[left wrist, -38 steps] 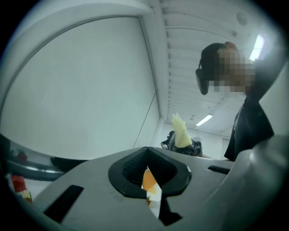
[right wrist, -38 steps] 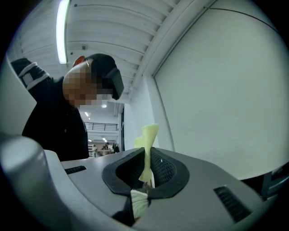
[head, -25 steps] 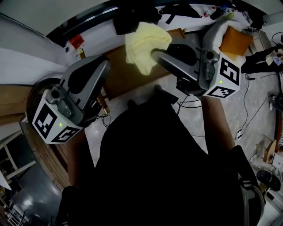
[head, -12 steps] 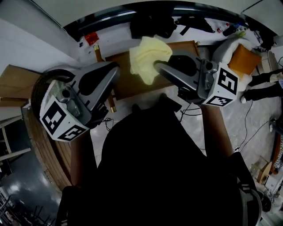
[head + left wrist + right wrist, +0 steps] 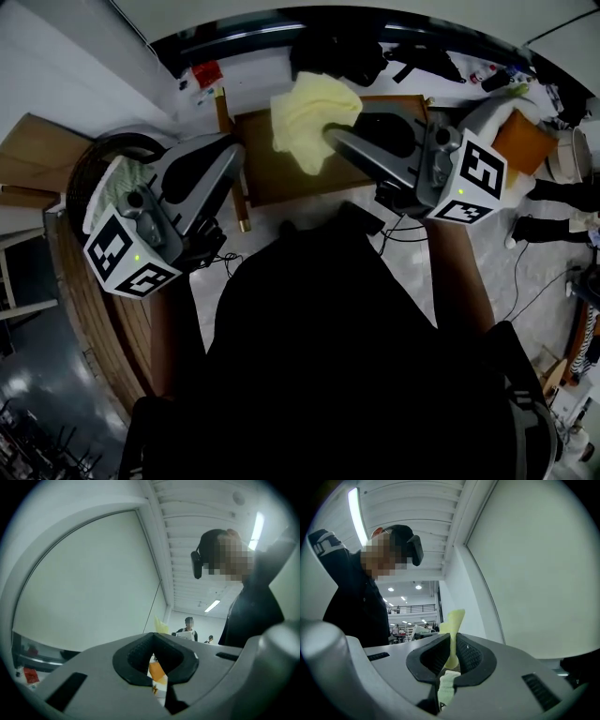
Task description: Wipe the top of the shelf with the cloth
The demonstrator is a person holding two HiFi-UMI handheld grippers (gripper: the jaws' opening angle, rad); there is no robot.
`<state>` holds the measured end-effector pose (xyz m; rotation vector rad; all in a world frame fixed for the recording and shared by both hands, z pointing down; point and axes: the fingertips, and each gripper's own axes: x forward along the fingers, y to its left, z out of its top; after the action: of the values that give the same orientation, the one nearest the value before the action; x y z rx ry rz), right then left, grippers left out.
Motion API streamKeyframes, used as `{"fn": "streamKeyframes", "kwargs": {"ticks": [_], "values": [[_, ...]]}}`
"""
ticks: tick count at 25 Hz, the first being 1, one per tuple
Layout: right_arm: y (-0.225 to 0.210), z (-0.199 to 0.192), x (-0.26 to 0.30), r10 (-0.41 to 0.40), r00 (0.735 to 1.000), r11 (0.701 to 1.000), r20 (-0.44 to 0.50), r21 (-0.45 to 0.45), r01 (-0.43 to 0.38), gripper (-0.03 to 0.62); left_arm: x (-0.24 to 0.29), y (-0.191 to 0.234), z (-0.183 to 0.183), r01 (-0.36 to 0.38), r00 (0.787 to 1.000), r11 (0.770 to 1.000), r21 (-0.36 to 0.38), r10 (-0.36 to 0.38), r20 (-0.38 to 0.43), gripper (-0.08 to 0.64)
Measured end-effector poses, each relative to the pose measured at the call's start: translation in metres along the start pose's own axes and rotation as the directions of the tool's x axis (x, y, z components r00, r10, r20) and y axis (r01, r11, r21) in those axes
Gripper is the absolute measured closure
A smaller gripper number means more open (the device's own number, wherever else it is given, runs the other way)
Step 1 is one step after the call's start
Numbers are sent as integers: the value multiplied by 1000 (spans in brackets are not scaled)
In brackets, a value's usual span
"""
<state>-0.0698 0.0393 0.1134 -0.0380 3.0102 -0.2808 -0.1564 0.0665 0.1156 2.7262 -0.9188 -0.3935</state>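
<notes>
I had my right gripper (image 5: 330, 137) clamped tight on the cloth (image 5: 306, 114); a yellow fold stuck up between the jaws in its own view. The cloth hung over the far middle part of the shelf (image 5: 267, 178) top. I could not tell whether it touched the wood or hovered just above it.

My left gripper (image 5: 236, 152) was closed with nothing in it, only a thin slit of background showing between the pads. It sat off the shelf's left edge, apart from the cloth.

Progress, my read: the cloth was picked up and brought to the shelf, so the grasp part was done. Wiping looked barely started or mid-pass. The top showed no streaks either way, so I could not say how much was covered. The bare brown stretch near-left of the cloth was the likely part left.

Room: the shelf top itself had nothing on it but the cloth, so strokes toward its near and left edges looked free. Dark clutter (image 5: 323, 52) sat just beyond the shelf's far edge, so pushing far risked snagging it. Cables (image 5: 405, 221) lay on the floor below the shelf's near-right corner. A cushion (image 5: 518, 142) sat right of the shelf, close to my right gripper's body.
</notes>
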Motion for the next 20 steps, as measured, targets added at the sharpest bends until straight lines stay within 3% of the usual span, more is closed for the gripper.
{"fn": "streamKeyframes", "kwargs": {"ticks": [7, 20], "values": [[11, -11, 11, 7, 1000, 1000, -29, -6, -7, 549, -6, -8, -10, 34, 999, 998, -49, -33, 20, 549], [29, -15, -2, 27, 999, 1000, -22, 9, -27, 549, -5, -32, -16, 39, 999, 999, -7, -39, 3, 549]]}}
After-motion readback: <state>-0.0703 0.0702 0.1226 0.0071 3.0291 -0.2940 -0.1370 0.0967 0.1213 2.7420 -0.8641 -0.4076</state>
